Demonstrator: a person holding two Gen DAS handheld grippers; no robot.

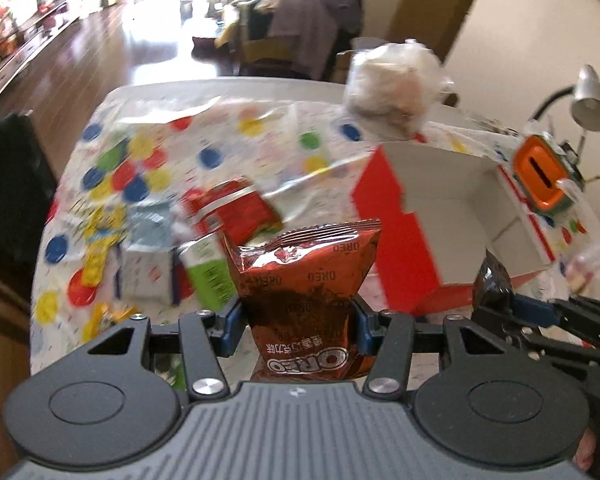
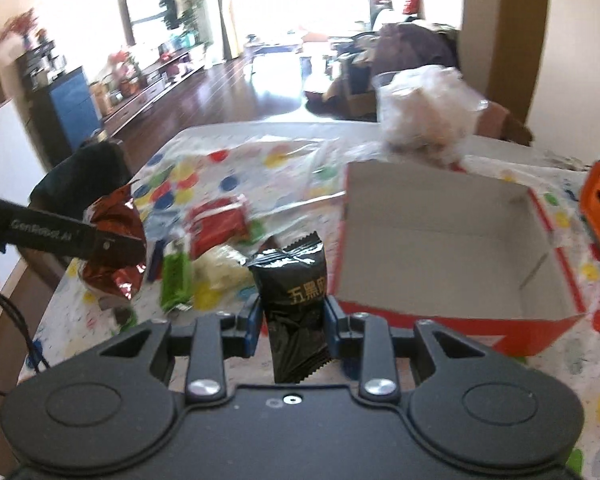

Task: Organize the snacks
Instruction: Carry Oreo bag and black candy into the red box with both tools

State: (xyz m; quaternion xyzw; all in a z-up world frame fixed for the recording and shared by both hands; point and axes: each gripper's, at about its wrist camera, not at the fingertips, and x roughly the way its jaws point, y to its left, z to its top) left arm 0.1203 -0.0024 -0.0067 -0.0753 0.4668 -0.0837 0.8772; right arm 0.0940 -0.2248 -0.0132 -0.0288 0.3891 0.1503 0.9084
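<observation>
Left gripper (image 1: pixel 298 320) clamped on brown Oreo packet (image 1: pixel 304 280), blue pads pinching its sides, packet upright, lifted clear of the table, gripper angled downward. Landmark: red-and-white box (image 2: pixel 440 248), open top, inside looks empty, sitting on dotted tablecloth (image 1: pixel 220 140).

Left gripper sits to the left of the box, on its near side. Right gripper (image 2: pixel 292 320) clamped tight on black snack packet (image 2: pixel 290 280), gold characters on front, packet upright; it is held just at the box's near-left corner, above the table, tilted downward too.

In the right wrist view the left gripper shows further left of the box, fingers level, Oreo packet crumpled between them.

Loose snacks left of the box: red packet (image 1: pixel 236 208), green packet (image 1: pixel 208 272), pale blue-white packets (image 1: pixel 148 248). White plastic bag (image 1: pixel 392 84) behind the box. Orange item (image 1: pixel 540 168) right of the box.
</observation>
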